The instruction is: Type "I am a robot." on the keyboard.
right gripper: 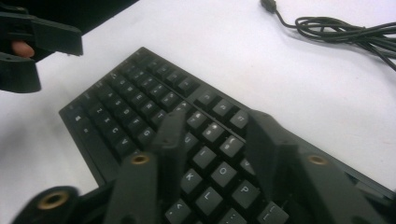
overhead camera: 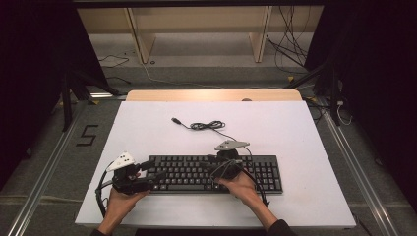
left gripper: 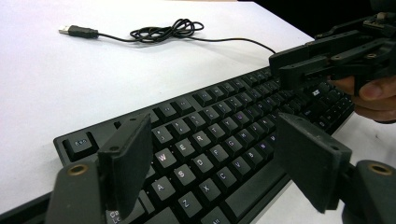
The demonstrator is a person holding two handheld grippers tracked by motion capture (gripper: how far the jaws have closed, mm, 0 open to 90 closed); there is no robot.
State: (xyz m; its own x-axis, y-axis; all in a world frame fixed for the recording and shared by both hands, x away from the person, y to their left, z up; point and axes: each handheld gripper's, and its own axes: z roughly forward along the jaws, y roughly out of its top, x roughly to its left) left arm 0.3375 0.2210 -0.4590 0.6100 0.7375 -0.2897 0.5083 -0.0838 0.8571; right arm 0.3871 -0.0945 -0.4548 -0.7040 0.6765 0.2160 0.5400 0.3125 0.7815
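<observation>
White tabletop (overhead camera: pixel 147 128), keyboard (overhead camera: pixel 196 172) near front edge. Left gripper (left gripper: pixel 219 154) spread above left keys; right gripper (right gripper: pixel 215 135) half-spread, holding nothing. Step: key pressing. Next: lower 1 jaw tip.

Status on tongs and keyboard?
Left tongs open over black keyboard. Right tongs part open above keys, holding nothing. Coiled black cable lies clear behind.
</observation>
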